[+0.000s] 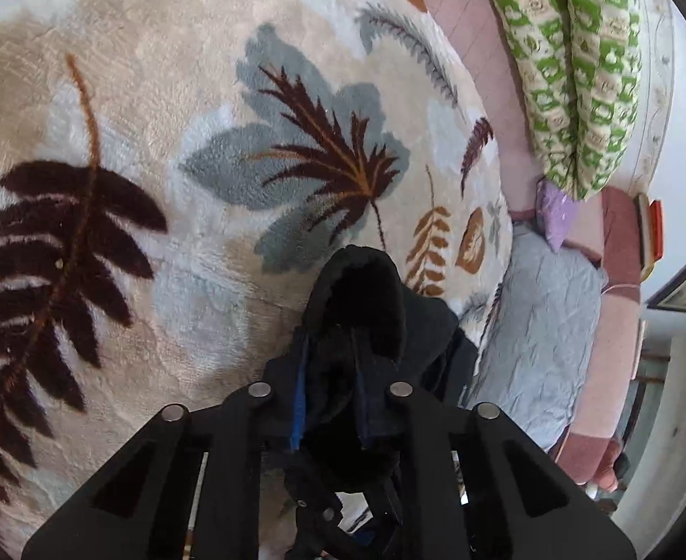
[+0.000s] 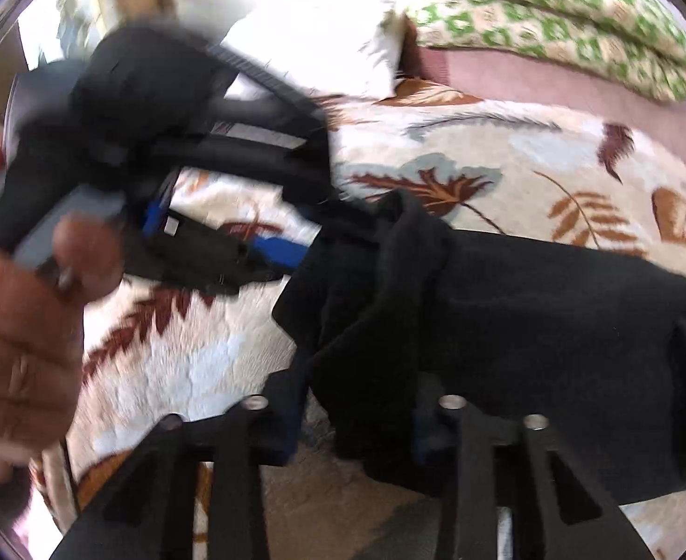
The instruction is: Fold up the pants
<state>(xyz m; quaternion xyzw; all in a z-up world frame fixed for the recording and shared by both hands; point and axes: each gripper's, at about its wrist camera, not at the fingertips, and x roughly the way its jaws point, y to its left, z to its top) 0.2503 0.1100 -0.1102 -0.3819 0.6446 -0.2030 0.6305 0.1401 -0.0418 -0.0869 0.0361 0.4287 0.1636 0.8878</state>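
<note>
The black pants (image 1: 361, 298) are pinched in my left gripper (image 1: 331, 364), whose blue-padded jaws are shut on a bunched fold held above the blanket. In the right wrist view the pants (image 2: 553, 308) spread to the right over the blanket, and my right gripper (image 2: 357, 373) is shut on their bunched near edge. The left gripper (image 2: 296, 247) also shows there, held by a hand (image 2: 21, 326) at the left, gripping the same end of the cloth. The view is blurred by motion.
A cream fleece blanket (image 1: 156, 116) with brown and grey leaf prints covers the bed. Green patterned pillows (image 1: 571, 60) (image 2: 553, 14) lie at the far edge on a pink sheet (image 1: 487, 46). A grey pillow (image 1: 539, 326) lies at the right.
</note>
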